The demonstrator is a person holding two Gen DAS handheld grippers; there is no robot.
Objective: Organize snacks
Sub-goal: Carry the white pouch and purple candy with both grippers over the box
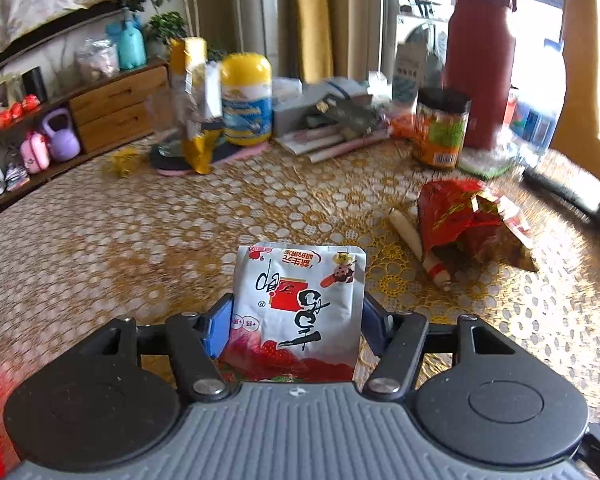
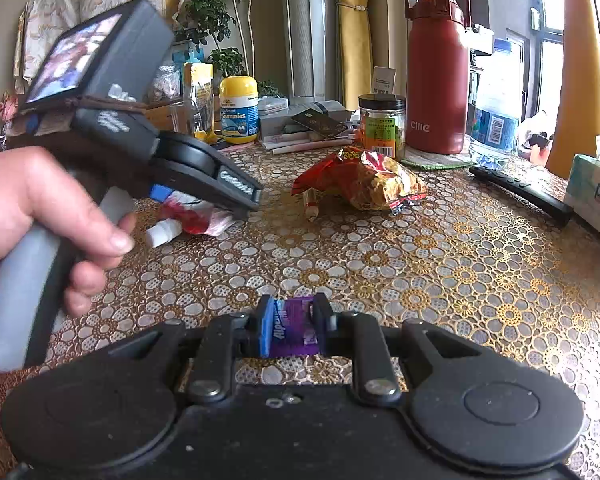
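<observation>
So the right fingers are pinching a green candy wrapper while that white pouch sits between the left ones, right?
Not green: the right wrist view shows the right gripper pinching a purple candy wrapper. The white pouch does sit between the left gripper's fingers.

Open tablecloth (image 2: 440, 264) mid-table, red snack bag (image 2: 364, 178) ahead, bottles crowding far edge

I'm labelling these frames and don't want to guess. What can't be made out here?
- Left wrist view: background jars are motion-blurred; the white jelly pouch has its lower end hidden behind the left gripper.
- Right wrist view: the purple Alpenliebe candy is mostly covered by the right gripper.
- Red snack bag: contents unseen.
</observation>
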